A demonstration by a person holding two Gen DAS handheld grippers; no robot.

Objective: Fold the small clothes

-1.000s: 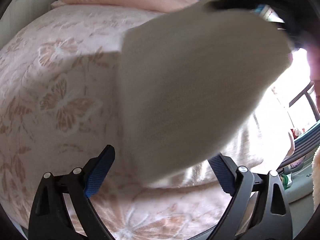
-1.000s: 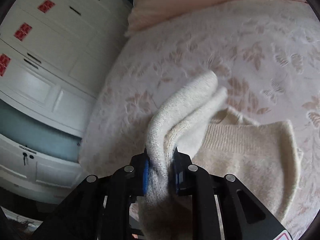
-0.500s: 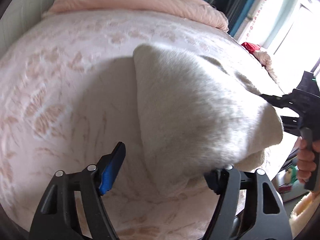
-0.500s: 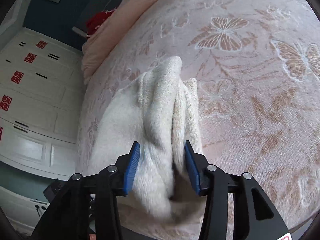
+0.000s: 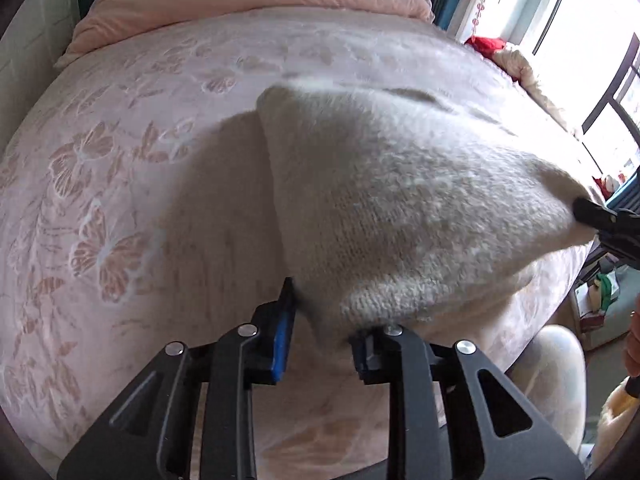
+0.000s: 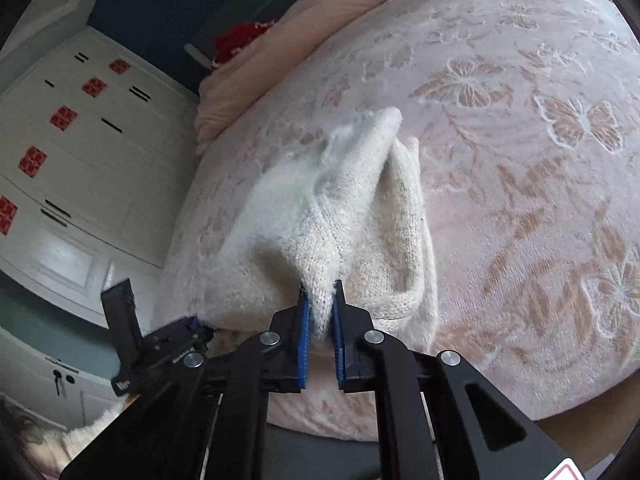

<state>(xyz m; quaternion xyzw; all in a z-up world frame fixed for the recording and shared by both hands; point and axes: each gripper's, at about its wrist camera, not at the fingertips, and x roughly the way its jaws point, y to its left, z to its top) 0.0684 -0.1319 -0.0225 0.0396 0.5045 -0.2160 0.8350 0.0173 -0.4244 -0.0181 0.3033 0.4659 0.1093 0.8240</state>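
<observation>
A cream knitted garment (image 5: 400, 200) is stretched between both grippers just over the pink butterfly-patterned bedcover (image 5: 120, 168). My left gripper (image 5: 324, 320) is closing its jaws, and the blue pads squeeze the garment's bunched near corner. My right gripper (image 5: 584, 214) pinches the opposite corner at the right edge of that view. In the right wrist view, the right gripper (image 6: 320, 308) is closing with a fold of the garment (image 6: 320, 208) clamped between its pads. The left gripper (image 6: 192, 332) shows at the lower left, at the garment's other end.
A rolled pink duvet (image 5: 240, 4) lies along the head of the bed. White wardrobe doors (image 6: 68, 152) stand beyond the bed's left side. A bright window (image 5: 580, 32) and a red item (image 5: 486, 44) are at the right. The bed's near edge (image 6: 400, 428) is just below the grippers.
The left jaws went from wide apart to pinching the garment's near corner. The right jaws opened, then closed again on a fold, while the right gripper dropped and the garment came down towards the bed.
</observation>
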